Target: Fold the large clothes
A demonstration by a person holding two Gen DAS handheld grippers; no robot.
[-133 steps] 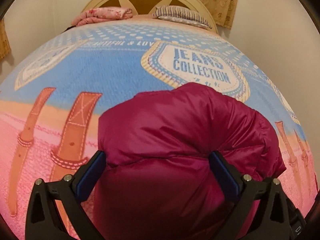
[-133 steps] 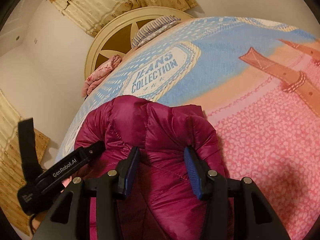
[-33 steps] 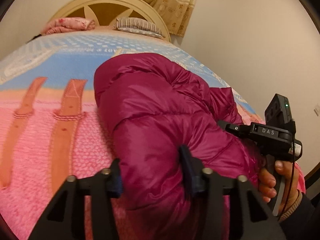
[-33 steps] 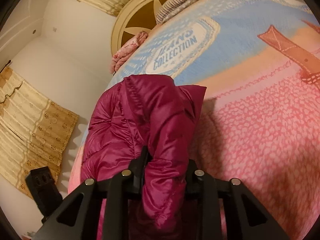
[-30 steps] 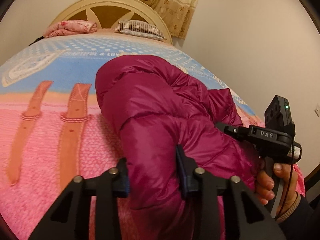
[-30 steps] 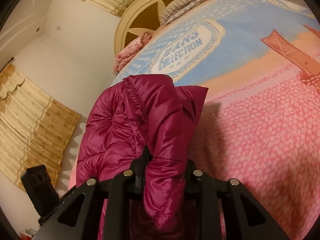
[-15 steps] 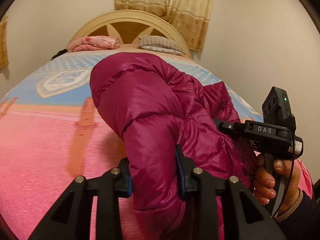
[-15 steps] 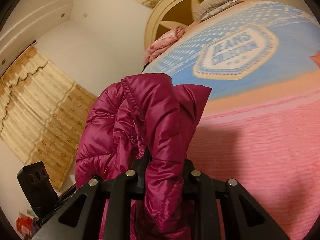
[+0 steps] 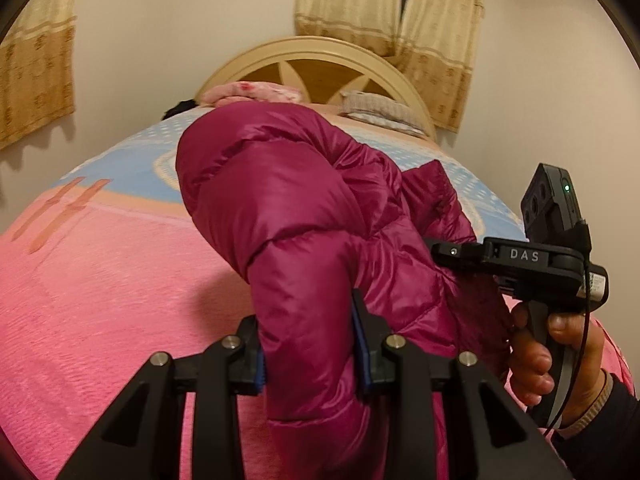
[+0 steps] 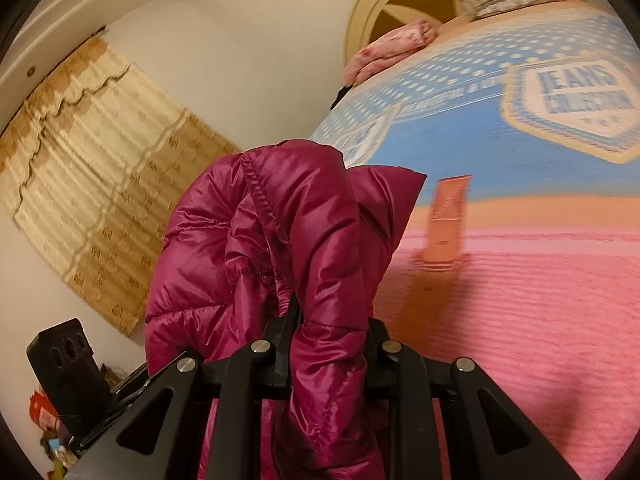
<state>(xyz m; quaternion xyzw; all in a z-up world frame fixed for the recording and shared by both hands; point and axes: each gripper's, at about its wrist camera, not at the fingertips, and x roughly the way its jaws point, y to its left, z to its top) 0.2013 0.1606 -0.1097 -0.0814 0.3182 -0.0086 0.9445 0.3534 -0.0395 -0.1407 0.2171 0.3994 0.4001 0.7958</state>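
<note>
A magenta puffer jacket point(image 9: 304, 216) is bunched up and held in the air above the bed. My left gripper point(image 9: 310, 344) is shut on a thick fold of it. My right gripper point(image 10: 330, 332) is shut on another fold of the jacket point(image 10: 288, 240). The right gripper's body point(image 9: 520, 260) shows at the right of the left wrist view, held by a hand, beside the jacket. The left gripper's body point(image 10: 64, 364) shows at the lower left of the right wrist view.
The bed has a pink and blue blanket point(image 9: 100, 280) printed "JEANS COLLECTION" point(image 10: 580, 96). A round cream headboard point(image 9: 316, 60), a pink folded cloth point(image 9: 252, 94) and a striped pillow point(image 9: 376, 108) lie at the far end. Beige curtains point(image 10: 92, 168) hang on the walls.
Both grippers closed on the jacket and lifted it off the blanket. Over the last second it rose higher and swung leftward across the bed.
</note>
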